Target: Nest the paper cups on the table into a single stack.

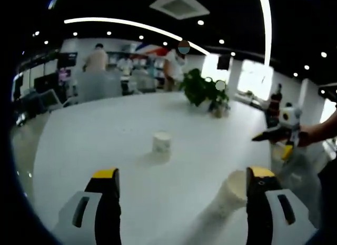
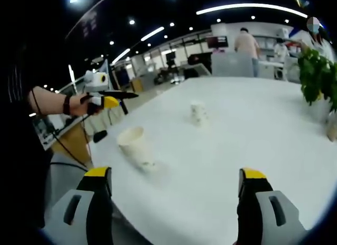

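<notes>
Nothing is nested yet, judging from how things lie: two paper cups sit well apart on a large white worktop point(image 1: 105, 129), and both claws are empty. In the left gripper view, going from left to right, the left claw point(image 1: 181, 203) rises from the bottom of the frame with its two yellow-tipped jaws spread wide and nothing between them. Near the centre of the frame an upright paper cup point(image 1: 161, 141) stands alone, well ahead of the jaws. At lower right a tipped paper cup point(image 1: 231, 189) leans with its open mouth showing, just beside the right-hand jaw; whether it touches that jaw cannot be told. At the far right edge the other claw comes into view, held in a person's hand, above the worktop's edge; a potted plant point(image 1: 205, 89) stands towards the back, upper right of centre. In the right gripper view, the left claw appears at the left of the frame in a person's hand, by the worktop's edge. The tipped paper cup point(image 2: 134, 145) lies left of centre, the upright paper cup point(image 2: 198, 113) just above centre, and the plant point(image 2: 318, 71) at the right edge. The right claw point(image 2: 174, 203) rises from the bottom with its jaws also spread wide, grasping nothing. Still to do, it seems: pick up one cup and set it inside the other.
</notes>
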A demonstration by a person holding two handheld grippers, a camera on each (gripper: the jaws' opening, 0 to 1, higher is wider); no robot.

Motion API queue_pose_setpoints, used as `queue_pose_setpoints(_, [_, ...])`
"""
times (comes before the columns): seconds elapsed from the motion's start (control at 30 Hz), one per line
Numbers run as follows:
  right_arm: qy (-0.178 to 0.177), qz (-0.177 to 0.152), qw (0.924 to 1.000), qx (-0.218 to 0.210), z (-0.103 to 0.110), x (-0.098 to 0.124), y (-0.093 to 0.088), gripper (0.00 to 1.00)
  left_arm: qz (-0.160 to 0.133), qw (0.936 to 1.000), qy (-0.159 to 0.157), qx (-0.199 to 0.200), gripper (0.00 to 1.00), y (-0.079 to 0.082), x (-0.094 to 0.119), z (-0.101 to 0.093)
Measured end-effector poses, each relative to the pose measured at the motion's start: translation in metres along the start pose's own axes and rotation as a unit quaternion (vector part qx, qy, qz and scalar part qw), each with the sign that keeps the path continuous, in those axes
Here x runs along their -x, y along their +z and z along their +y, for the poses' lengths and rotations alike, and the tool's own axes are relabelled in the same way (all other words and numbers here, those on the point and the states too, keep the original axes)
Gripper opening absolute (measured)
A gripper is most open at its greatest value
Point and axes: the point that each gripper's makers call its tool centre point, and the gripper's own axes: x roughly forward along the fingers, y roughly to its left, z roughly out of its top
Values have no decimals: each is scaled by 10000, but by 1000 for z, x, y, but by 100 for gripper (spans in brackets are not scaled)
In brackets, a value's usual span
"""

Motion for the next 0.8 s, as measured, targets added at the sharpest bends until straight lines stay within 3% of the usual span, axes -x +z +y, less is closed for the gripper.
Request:
queue_pose_setpoints(0.13, [17,-75,10000,38,-3,-2,6,100,-92,9999,-26,89,99,4,-19,7])
queue_pose_setpoints(0.57, [220,88,9997,-5,-16,-21,5,100,-4,9997,-88,229,99,-1,-78,12])
queue_pose_setpoints(0.8, [324,131,9994,-28,-19,-26,5,100,-39,10000,55,1,97,1,-98,17])
